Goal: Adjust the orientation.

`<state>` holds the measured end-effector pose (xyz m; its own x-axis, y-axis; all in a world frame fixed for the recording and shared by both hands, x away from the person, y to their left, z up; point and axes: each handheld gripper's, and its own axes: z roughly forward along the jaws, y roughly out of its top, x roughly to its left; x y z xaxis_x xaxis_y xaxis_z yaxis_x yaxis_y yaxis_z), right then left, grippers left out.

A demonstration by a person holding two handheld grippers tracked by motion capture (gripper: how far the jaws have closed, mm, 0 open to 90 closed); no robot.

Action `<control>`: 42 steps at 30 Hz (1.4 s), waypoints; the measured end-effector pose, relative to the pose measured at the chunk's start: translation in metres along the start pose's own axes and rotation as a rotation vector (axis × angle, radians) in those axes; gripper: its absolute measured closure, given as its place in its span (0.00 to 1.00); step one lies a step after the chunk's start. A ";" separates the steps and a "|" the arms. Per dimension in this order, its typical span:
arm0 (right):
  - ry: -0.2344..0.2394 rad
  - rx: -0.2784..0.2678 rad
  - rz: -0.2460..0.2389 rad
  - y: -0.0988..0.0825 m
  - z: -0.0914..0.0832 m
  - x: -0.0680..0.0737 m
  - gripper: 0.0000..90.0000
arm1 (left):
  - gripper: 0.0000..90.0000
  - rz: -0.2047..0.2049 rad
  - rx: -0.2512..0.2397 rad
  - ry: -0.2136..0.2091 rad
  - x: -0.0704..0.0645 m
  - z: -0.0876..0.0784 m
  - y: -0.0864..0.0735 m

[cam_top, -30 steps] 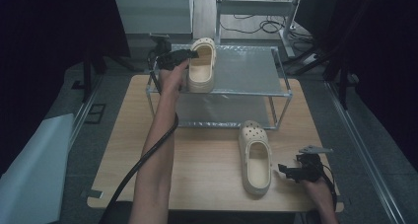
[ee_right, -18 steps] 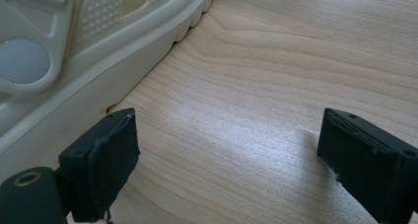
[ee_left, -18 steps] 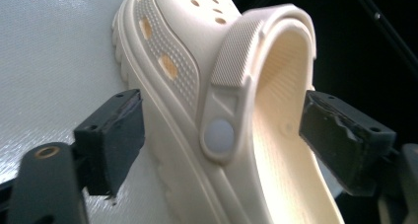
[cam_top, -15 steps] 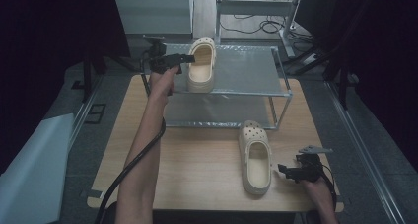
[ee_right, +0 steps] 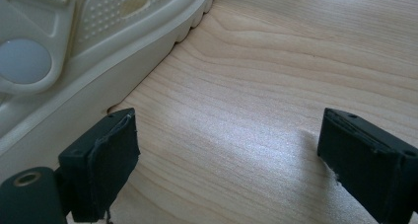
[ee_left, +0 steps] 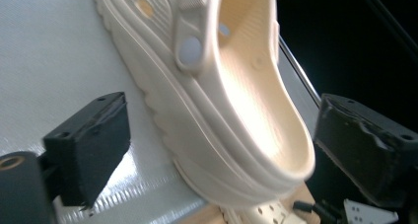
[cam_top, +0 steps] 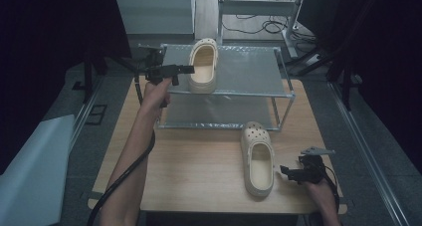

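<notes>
While my left claw (cam_top: 186,69) hangs by the top shelf of the metal rack (cam_top: 283,81), its jaws have just been opening, and now they stand wide apart. The first shoe (cam_top: 203,66) sits on that top shelf, near the left end, with its heel toward me. In the left gripper view the heel of this shoe (ee_left: 236,110) is between the two black jaws, but the pads do not press on it. So I hold nothing there.

Going right, the second shoe (cam_top: 259,159) lies flat on the wooden table (cam_top: 199,171), in front of the rack. My right claw (cam_top: 286,172) rests just beside it, low on the table. Its jaws are wide open too, with only bare wood between them in the right gripper view.

What could go wrong? I think the first shoe sits close to the front edge of the shelf. If my left claw bumps the heel as it pulls away, the shoe could slide off. My right claw could also push the second shoe sideways instead of catching it.
</notes>
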<state>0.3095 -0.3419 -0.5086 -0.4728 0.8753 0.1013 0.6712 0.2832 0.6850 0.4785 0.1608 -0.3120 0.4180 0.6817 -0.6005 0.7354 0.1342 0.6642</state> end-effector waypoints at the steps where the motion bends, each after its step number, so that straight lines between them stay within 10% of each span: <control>1: 0.001 -0.001 0.001 0.000 0.000 0.000 0.09 | 0.05 0.006 0.001 -0.004 -0.002 0.000 -0.002; 20: 0.010 0.000 0.011 -0.001 0.000 0.000 0.09 | 0.00 0.157 0.038 -0.037 -0.026 -0.011 -0.045; 42: 0.009 0.003 0.004 -0.001 0.000 0.001 0.08 | 0.01 0.222 0.102 -0.089 -0.011 -0.008 -0.113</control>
<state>0.3090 -0.3414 -0.5093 -0.4750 0.8729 0.1111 0.6748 0.2803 0.6827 0.3866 0.1439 -0.3773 0.6171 0.6200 -0.4845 0.6683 -0.0879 0.7387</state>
